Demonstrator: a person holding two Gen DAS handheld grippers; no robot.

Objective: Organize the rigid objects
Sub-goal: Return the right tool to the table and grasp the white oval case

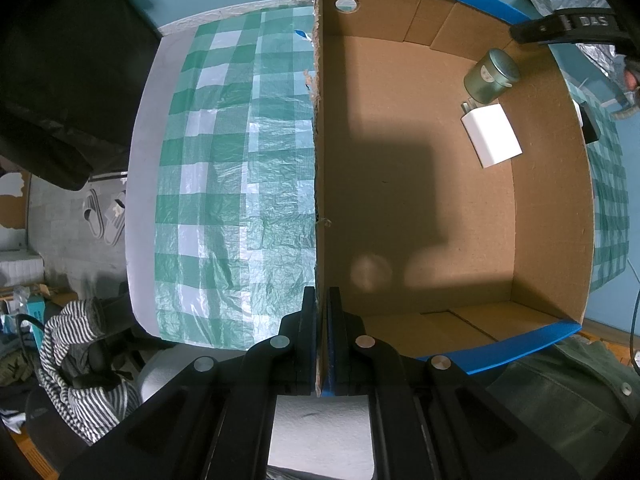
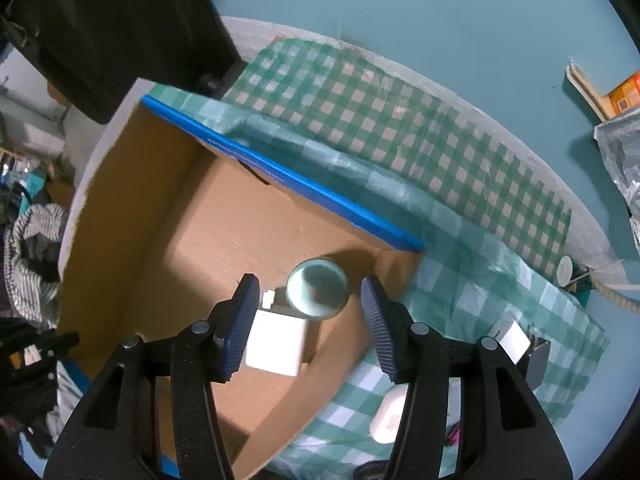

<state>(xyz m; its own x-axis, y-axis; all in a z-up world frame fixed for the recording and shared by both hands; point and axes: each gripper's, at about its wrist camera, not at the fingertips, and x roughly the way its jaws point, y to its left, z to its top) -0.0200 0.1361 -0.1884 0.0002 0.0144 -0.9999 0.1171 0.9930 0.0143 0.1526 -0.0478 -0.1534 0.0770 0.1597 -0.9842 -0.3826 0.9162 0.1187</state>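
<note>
I see an open cardboard box (image 1: pixel 420 184) with blue-edged rims, sitting on the green-and-white checked cloth (image 1: pixel 224 184) that covers the table (image 1: pixel 140 168). Inside, in one corner, stands a small round metal tin (image 1: pixel 491 76), greenish with a pale label on its side. Just beside it, possibly touching, lies a white plug adapter (image 1: pixel 491 135) with its prongs pointing toward the tin. From the right wrist view the tin (image 2: pixel 318 290) shows its round lid from above, with the adapter (image 2: pixel 276 340) next to it.

The rest of the box floor is bare cardboard, shaded across the middle. The box walls stand upright on all sides; one has a round hole near its top. To the left of the box, the cloth runs flat to the table edge.

My left gripper (image 1: pixel 322 332) is pinched on the near end of the box's left wall, one finger on each side of the cardboard. My right gripper (image 2: pixel 308 316) hangs spread wide above the box corner, holding nothing, its blue ribbed pads (image 2: pixel 240 328) either side of the tin and adapter as the camera sees them, and not touching either.

Outside the box, on the cloth below the right gripper, lie a rounded white case (image 2: pixel 390 416), a small white-faced item (image 2: pixel 514 338) and a dark block (image 2: pixel 538 360), partly hidden by the gripper's finger.
</note>
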